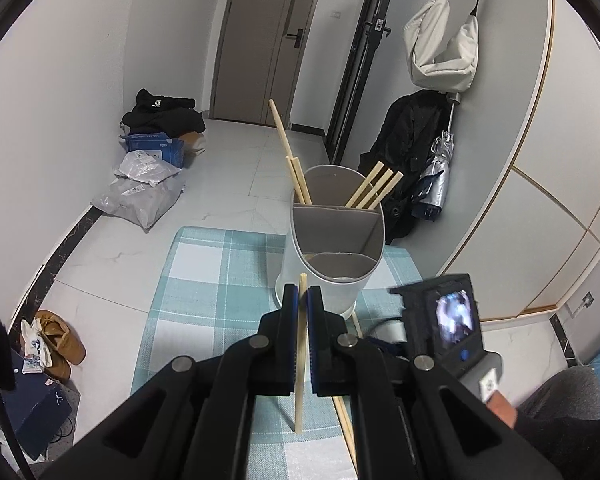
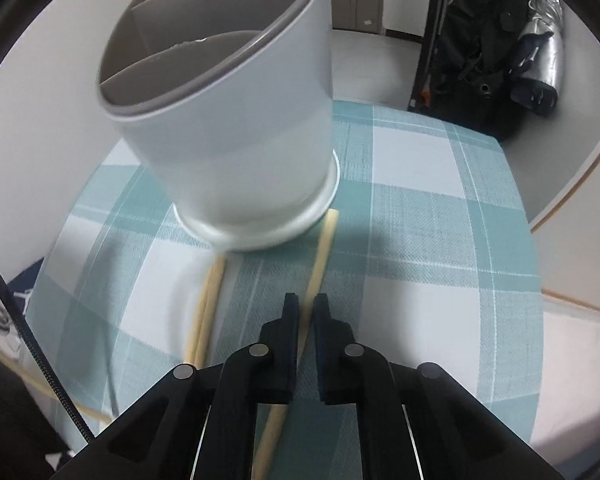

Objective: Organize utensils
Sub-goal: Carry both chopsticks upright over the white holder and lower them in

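A white utensil holder (image 1: 332,240) with grey dividers stands on the checked tablecloth (image 1: 204,288). Several wooden chopsticks (image 1: 374,190) stick up from its far compartment. My left gripper (image 1: 303,294) is shut on one chopstick (image 1: 300,364), held upright just in front of the holder. The right gripper body (image 1: 444,324) shows to its right. In the right wrist view the holder (image 2: 236,120) is close ahead. My right gripper (image 2: 306,300) is closed around a chopstick (image 2: 320,256) lying on the cloth, its far end touching the holder's base. Two more chopsticks (image 2: 208,304) lie to the left.
The table's far edge (image 1: 220,234) drops to a tiled floor with bags (image 1: 144,196), clothes and shoes (image 1: 60,340). A dark coat and folded umbrella (image 1: 436,176) lean by the wall at right. Another chopstick (image 1: 350,428) lies along the table's right side.
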The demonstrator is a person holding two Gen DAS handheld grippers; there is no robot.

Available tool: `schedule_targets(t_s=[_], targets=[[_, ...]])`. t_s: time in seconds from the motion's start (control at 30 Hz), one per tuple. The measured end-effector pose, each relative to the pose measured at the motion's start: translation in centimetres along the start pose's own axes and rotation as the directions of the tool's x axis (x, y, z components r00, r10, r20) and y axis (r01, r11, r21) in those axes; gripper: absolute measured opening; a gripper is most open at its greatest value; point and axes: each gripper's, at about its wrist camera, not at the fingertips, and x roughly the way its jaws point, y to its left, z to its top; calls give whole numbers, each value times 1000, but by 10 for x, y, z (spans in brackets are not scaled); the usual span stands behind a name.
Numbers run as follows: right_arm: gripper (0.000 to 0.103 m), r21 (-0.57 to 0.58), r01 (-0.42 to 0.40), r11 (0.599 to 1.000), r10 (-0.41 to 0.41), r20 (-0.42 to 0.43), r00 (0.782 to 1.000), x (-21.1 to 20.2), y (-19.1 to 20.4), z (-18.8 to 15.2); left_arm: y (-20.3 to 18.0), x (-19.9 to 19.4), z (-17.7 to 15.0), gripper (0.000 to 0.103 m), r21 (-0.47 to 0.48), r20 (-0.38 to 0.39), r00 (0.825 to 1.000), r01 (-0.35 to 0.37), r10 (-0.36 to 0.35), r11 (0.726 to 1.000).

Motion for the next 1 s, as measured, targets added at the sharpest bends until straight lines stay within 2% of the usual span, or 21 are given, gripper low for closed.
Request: schedule_targets(t_s=[0.1, 0.2, 0.37, 0.47, 0.67, 0.73, 0.87, 1.0], targets=[[5, -33, -23, 999, 22, -38, 999, -9, -6, -17, 4, -2, -1, 1, -9, 4, 1000, 9, -9, 1000], [5, -61, -87, 994, 80, -112, 990, -22, -10, -36, 7, -1, -2, 1, -17, -4, 1000, 18, -18, 1000], [12, -131, -125, 984, 101, -179, 979, -27, -6, -46, 9, -2, 0, 1, -19, -5, 1000, 24, -24, 1000], [20, -166, -103, 981, 76, -162, 984, -19, 1, -35, 9, -2, 0, 1, -20, -9, 1000, 23, -23, 1000], [20, -165, -67, 984, 46, -125, 991, -5, 11, -1, 9, 0, 0, 1, -15, -22, 1000, 12, -12, 1000], [6, -154, -61, 986, 44, -113, 993, -3, 10, 2, 9, 0, 0, 1, -16, -27, 1000, 10, -11, 1000], [6, -86, -105, 991, 97, -91, 991, -14, 3, -2, 8, 0, 1, 1, -17, -38, 999, 10, -11, 1000], [6, -33, -164, 986, 164, 11, 986, -44, -5, 1, 3, -4, 4, 1, 1, -42, 999, 7, -7, 1000]])
